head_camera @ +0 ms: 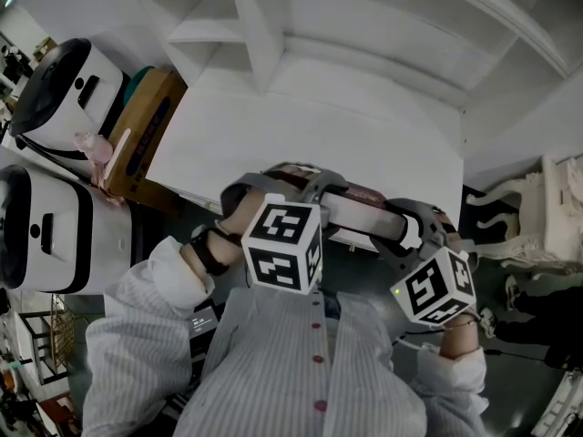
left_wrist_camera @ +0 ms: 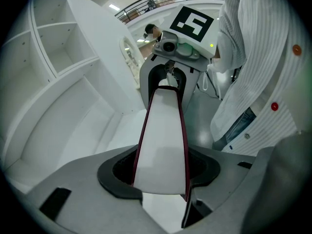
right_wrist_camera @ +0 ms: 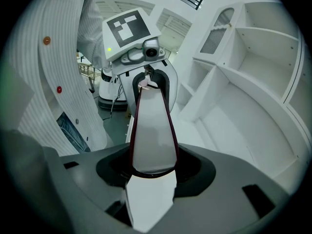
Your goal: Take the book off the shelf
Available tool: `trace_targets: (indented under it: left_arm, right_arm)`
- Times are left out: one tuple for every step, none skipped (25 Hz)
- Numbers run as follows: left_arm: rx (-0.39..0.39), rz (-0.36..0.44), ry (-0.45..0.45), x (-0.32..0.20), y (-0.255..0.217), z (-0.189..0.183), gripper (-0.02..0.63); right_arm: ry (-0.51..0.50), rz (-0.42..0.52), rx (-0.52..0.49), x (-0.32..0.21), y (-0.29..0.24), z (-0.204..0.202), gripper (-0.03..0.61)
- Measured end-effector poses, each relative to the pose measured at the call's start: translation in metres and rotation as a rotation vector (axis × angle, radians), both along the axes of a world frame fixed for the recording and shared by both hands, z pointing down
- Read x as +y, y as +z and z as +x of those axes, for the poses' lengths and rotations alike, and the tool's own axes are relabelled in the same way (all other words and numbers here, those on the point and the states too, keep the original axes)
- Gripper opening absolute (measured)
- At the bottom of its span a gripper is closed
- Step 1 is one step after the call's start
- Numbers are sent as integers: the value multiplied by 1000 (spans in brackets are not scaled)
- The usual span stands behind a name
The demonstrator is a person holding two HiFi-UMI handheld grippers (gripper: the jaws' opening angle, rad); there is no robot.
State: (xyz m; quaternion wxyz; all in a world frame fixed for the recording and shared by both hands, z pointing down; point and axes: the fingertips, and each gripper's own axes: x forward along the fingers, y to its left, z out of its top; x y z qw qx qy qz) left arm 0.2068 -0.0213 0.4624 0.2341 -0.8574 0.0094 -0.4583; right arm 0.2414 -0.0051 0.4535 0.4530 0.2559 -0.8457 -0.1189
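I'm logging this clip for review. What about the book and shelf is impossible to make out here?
- Title on the book: in the head view the marker cubes cover most of it; both gripper views show only page edges.
- Top of the shelf: head view, cut off by the upper edge.
- Compartment that held the book: no view tells.

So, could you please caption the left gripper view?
Left gripper clamps one end of the book; right gripper holds the other.

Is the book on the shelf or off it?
Off: left hand-held gripper and right hand-held gripper hold the book by its ends, clear of the white shelf.
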Motion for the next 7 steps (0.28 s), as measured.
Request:
trace_targets:
  left_arm:
    - [2, 6, -1, -2, -1, 1, 242]
    - [5, 14, -2, -4, -2, 2, 242]
    - [7, 21, -2, -6, -3, 3, 242]
    - [9, 27, -3, -8, -4, 5, 242]
    - [10, 32, -3, -10, -5, 5, 242]
    - [11, 35, -3, -10, -6, 6, 242]
    - [11, 37, -3, -11, -7, 6, 242]
  right_arm:
    - [1, 7, 0, -2, -1, 1, 215]
    - [2, 15, 2, -4, -2, 2, 215]
    - [2, 22, 7, -6, -4, 3, 215]
    - [1, 27, 11, -8, -5, 4, 215]
    - [1, 32, 14, -9, -6, 5, 215]
    - [0, 36, 14, -10, -6, 6, 215]
    - [0, 40, 13, -11, -7, 6, 215]
